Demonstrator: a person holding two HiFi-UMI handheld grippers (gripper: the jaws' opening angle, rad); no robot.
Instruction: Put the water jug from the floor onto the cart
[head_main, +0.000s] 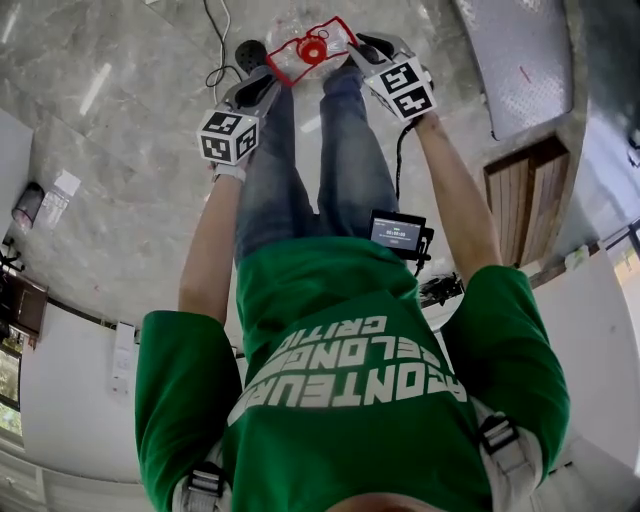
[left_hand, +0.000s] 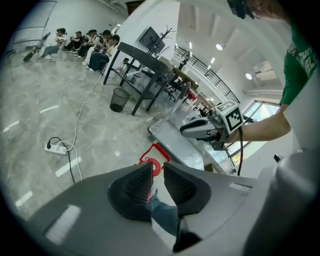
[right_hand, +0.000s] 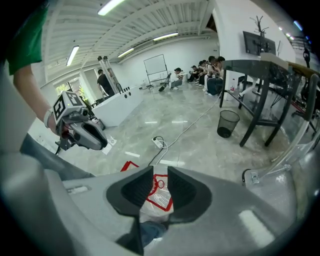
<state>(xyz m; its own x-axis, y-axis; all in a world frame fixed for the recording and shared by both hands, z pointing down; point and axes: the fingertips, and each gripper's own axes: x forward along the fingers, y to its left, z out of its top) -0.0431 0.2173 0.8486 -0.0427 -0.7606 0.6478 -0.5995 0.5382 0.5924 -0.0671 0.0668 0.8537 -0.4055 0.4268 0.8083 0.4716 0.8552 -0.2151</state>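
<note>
Water jug (head_main: 312, 48) on the floor (head_main: 130, 130) lies between my left tongs (left_hand: 158, 169) and right tongs (right_hand: 160, 172), both spread, empty.

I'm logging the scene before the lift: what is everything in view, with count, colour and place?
water jug: one, clear with red handle and cap, on the floor ahead
cart: one, grey metal, right of the jug
power strip: one, white, on the floor with its cable
wastebasket: one, black mesh, beside the table
table: one, black, beyond the cart
seated people: a group, far end of the room
left gripper: one, grey, fingers apart, empty, near the jug
right gripper: one, grey, fingers apart, empty, near the jug
</note>
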